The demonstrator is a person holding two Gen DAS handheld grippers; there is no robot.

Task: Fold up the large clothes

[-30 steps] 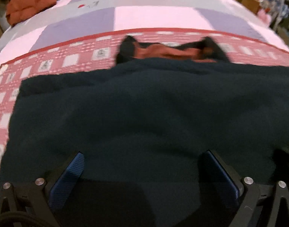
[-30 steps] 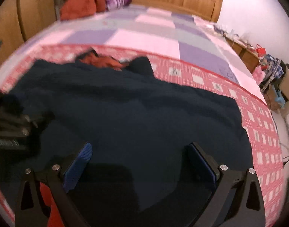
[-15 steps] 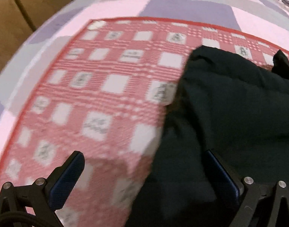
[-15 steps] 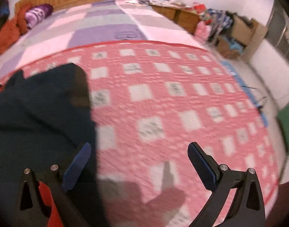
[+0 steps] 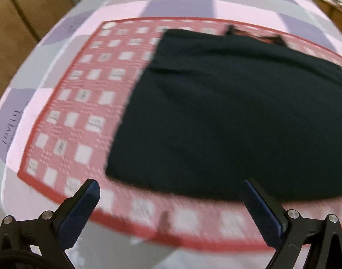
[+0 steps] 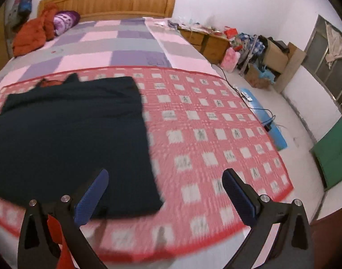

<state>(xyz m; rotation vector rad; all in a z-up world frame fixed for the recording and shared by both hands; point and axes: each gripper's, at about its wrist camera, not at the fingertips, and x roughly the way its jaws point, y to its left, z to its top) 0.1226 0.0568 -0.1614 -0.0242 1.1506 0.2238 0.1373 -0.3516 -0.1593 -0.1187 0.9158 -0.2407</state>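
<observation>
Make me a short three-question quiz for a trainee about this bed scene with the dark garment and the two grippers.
1. True or false: the left gripper is clamped on the dark garment.
2. Multiple choice: the dark garment lies on A) the floor, B) the red checked blanket, C) the nightstand.
3. Fill in: the right gripper has its jaws ____.

Key:
1. False; its jaws are spread and hold nothing.
2. B
3. open
</observation>
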